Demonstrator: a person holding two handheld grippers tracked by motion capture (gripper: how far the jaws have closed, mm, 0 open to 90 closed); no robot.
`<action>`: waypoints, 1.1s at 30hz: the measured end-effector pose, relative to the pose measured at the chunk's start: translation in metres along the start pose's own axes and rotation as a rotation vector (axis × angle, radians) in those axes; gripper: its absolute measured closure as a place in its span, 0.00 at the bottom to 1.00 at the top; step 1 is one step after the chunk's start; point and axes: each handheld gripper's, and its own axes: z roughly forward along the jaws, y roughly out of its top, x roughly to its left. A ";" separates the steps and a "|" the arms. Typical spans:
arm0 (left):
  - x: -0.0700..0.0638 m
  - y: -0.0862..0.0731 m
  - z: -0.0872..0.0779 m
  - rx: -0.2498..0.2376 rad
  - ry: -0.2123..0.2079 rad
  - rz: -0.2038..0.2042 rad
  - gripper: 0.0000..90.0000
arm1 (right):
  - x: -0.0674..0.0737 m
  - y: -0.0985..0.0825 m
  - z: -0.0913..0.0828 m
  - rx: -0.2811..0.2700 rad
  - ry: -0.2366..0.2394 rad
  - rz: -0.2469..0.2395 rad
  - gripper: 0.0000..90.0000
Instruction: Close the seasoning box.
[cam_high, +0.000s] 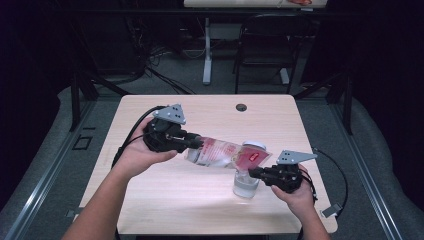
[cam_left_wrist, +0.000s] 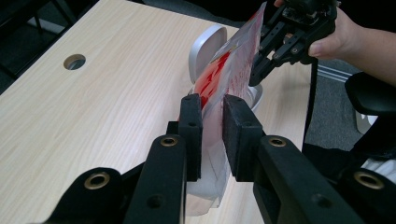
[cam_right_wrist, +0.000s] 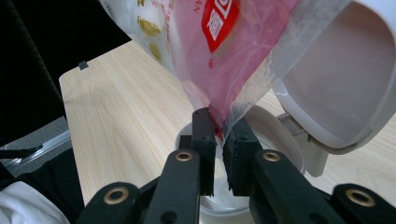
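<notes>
Both tongs (cam_high: 196, 142) (cam_high: 254, 173) clamp bag (cam_high: 225, 152) | container (cam_high: 246, 187) half hidden beneath

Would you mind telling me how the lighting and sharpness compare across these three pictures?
High view: table brightly lit, surroundings nearly black, the bag rather soft. Left gripper view: sharp jaws, softer far table corner. Right gripper view: the bag close overhead looks blurred, with a pale glare on the container's open lid.
</notes>
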 end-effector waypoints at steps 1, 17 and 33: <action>0.000 0.000 0.000 0.000 -0.001 0.000 0.87 | 0.000 0.000 0.000 0.000 0.000 0.000 0.93; -0.002 0.005 0.000 -0.007 -0.006 0.009 0.87 | 0.000 -0.001 0.000 -0.001 -0.007 0.011 0.93; -0.003 0.010 0.002 -0.013 -0.009 0.024 0.87 | 0.000 -0.002 -0.003 -0.006 -0.014 0.022 0.93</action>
